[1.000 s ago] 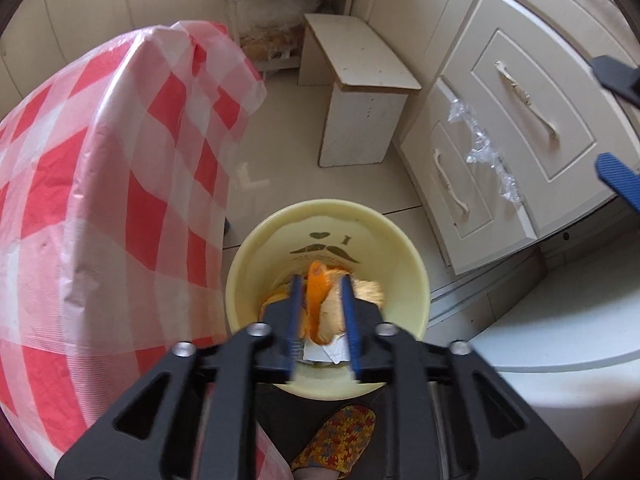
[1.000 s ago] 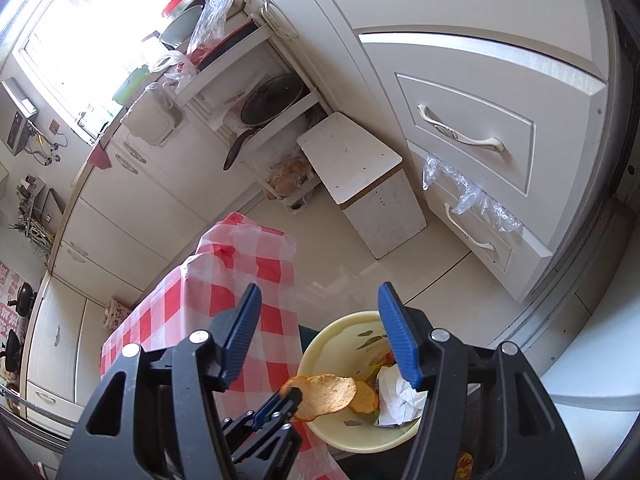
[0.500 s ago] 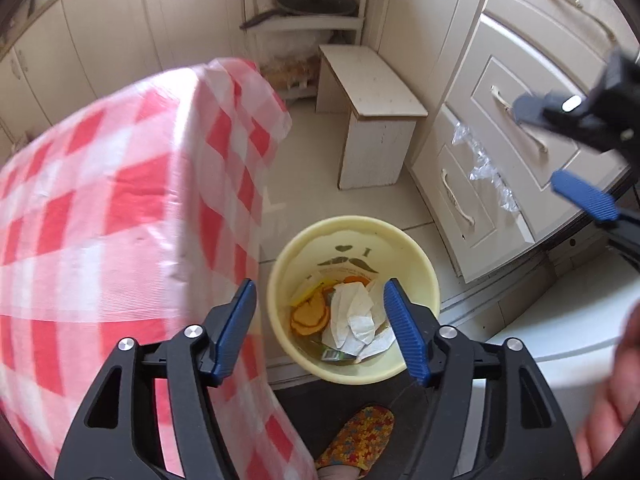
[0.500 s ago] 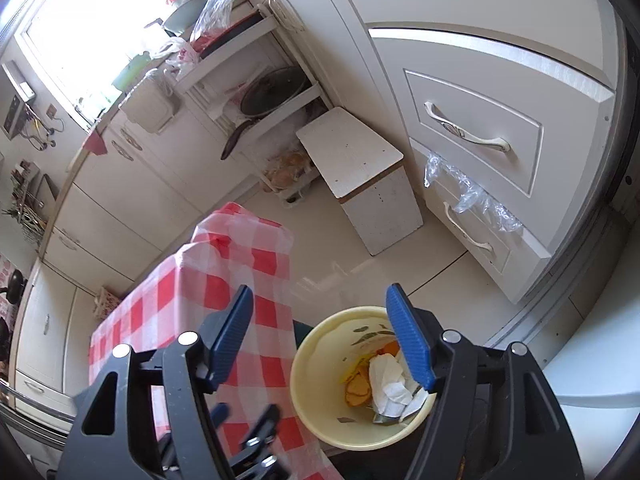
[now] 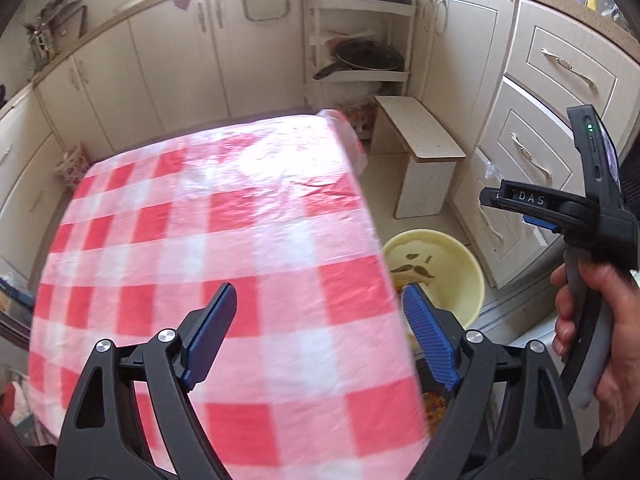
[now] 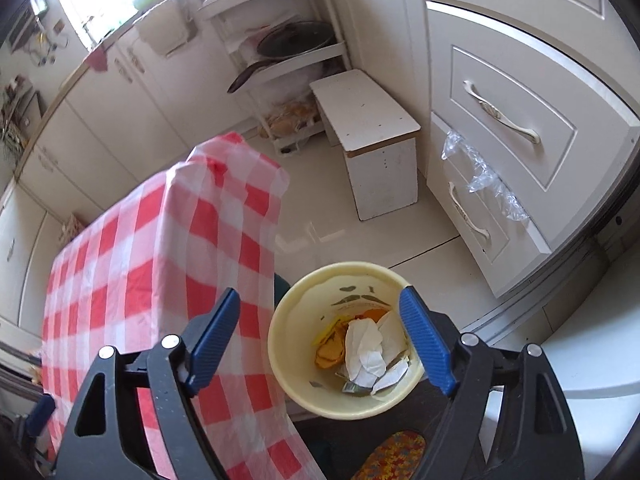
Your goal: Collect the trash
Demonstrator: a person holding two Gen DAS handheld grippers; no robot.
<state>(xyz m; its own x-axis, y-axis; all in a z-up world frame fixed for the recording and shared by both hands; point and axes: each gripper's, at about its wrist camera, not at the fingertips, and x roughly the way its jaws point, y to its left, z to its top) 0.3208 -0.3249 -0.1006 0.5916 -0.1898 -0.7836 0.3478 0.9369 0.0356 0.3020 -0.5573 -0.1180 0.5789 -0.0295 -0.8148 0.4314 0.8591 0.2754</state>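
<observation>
We have both tongs empty: the left tongs [image 5: 316,338] hang over the checked tablecloth [image 5: 224,264] with their blue pads spread and still widening, nothing between them, and the right tongs [image 6: 320,342] hover above the yellow bin [image 6: 288,364], likewise widening with nothing pinched. The trash sits inside that bin on the floor beside the table: crumpled white paper [image 6: 368,346] against orange peel [image 6: 330,350], so that load looks delivered. The nearest risk we judge is our own right tongs: one pad hangs just over the bin's rim, and a careless sweep could clip the rim and tip the light bin, spilling the scraps across the tiles. The slipper [image 6: 394,454] just below the bin means a foot could nudge it too. Over the table, the cloth looks thin and glossy; if we drag the left tongs low across it, a pad could snag and pull the drape, which hangs close to the bin. No further trash shows on the cloth, and that view is blurred, so we could miss small scraps. Farther off, the white stool [image 6: 372,132] and the drawers [image 6: 508,116] stand well apart and pose little trouble.
</observation>
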